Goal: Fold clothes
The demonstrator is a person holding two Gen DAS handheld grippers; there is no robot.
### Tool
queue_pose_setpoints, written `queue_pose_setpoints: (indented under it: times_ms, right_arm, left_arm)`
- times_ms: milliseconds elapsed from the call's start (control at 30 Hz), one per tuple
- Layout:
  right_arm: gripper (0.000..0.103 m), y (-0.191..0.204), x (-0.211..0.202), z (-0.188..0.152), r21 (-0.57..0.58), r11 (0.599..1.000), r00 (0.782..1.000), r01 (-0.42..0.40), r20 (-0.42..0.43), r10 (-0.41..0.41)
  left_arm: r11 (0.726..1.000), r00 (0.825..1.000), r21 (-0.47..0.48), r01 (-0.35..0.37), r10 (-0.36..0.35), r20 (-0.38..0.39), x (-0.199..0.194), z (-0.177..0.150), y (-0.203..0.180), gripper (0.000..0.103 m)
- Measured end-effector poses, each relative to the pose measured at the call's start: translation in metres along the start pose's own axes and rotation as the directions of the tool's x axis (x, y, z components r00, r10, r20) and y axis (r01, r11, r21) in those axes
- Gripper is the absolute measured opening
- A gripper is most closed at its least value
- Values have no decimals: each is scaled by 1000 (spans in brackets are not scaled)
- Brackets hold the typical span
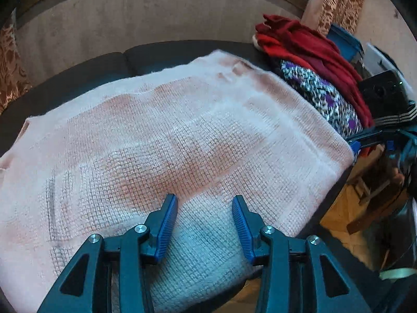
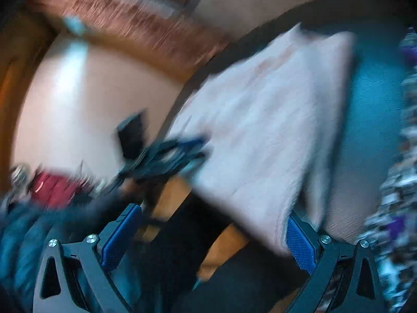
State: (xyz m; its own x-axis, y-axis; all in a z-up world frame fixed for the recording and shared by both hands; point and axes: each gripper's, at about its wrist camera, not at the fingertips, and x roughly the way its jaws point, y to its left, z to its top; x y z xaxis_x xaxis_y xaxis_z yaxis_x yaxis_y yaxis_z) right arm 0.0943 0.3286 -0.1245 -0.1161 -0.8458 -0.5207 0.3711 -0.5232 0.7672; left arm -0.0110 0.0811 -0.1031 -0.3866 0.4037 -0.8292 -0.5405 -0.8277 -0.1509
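Pink garment: a pale pink, loosely knitted garment (image 1: 182,135) lies folded flat across a dark desk (image 1: 146,54), filling the middle of the left wrist view from the left edge to the right of centre. Its right corner (image 1: 344,154) hangs at the desk edge. In the right wrist view the same pink knit (image 2: 260,130) runs diagonally through the centre, heavily blurred.

Left claw: the left claw (image 1: 204,208) sits at the bottom centre of its own view, blue-padded fingers (image 1: 166,224) spread apart, with the near edge of the pink knit showing between them. Nothing is pinched. It also appears as a smeared dark shape (image 2: 166,156) at the left edge of the garment in the right wrist view.

Right claw: the right claw (image 2: 213,232) is spread wide at the bottom of its own view; its right blue pad (image 2: 299,242) is just beside the lower corner of the pink knit, though blur hides whether they touch. In the left wrist view it shows small (image 1: 370,143) at the right, just beside the garment's right corner.

Other clothes: a crumpled red garment (image 1: 307,44) and a black-and-white patterned cloth with purple spots (image 1: 320,96) are piled at the upper right, against the pink knit's right side.

Surroundings: a beige carpet (image 1: 130,18) lies beyond the desk, across the top of the frame.
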Motion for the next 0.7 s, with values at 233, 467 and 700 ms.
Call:
queue_pose_setpoints:
  times_ms: [233, 467, 700]
  right_arm:
    - [103, -2, -5, -14, -15, 986, 964, 168, -209, -168]
    - [103, 34, -63, 14, 6, 961, 938, 275, 218, -269]
    - [103, 65, 33, 79, 28, 910, 837, 414, 381, -393]
  left_arm:
    - [995, 998, -75, 70, -69, 9, -7, -5, -3, 43]
    - [995, 989, -90, 45, -31, 147, -37, 11, 6, 43]
    - [988, 971, -133, -84, 111, 210, -54, 12, 52, 43]
